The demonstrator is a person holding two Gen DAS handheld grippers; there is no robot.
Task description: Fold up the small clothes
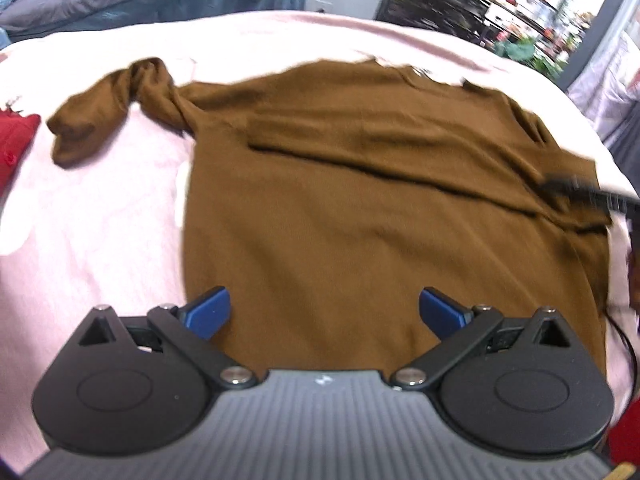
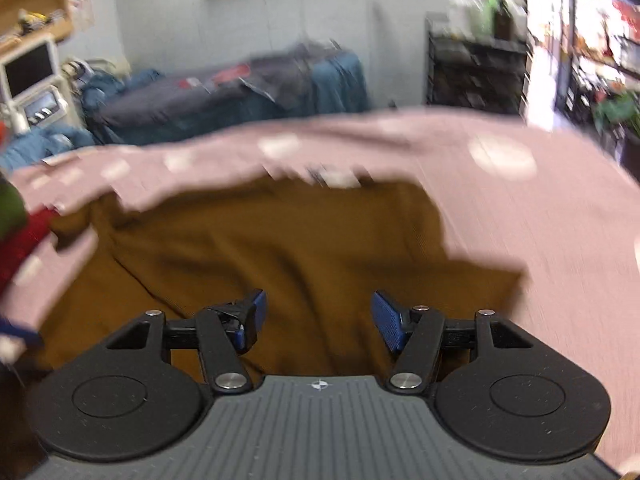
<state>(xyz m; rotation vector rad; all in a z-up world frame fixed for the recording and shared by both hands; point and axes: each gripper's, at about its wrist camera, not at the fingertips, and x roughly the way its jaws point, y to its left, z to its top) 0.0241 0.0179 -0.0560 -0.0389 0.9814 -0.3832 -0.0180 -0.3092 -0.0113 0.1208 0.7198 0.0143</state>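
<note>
Left wrist view: a brown sweater [image 1: 360, 200] is laid flat on a pink-covered worktop [image 1: 100, 240], its body spread wide, one sleeve folded across the chest as a long band, the other sleeve [image 1: 104, 116] left twisted and flung out to the far left. The left tongs [image 1: 324, 312] are held spread wide and empty, just above the near hem, which lies between and beyond the blue pads [image 1: 210, 312]. A red garment [image 1: 16, 140] is noted at the left edge. Right wrist view: the right tongs [image 2: 316, 320] are likewise seen wide apart with nothing gripped, poised over the sweater's right side, brown cloth directly under and ahead of them; the picture is blurred. Step judged in hand: the remaining sleeve is to be folded in. It is best taken near the cuff, untwisted before being laid across, and kept level with the first band, so that no bulge is trapped at the shoulder.
</note>
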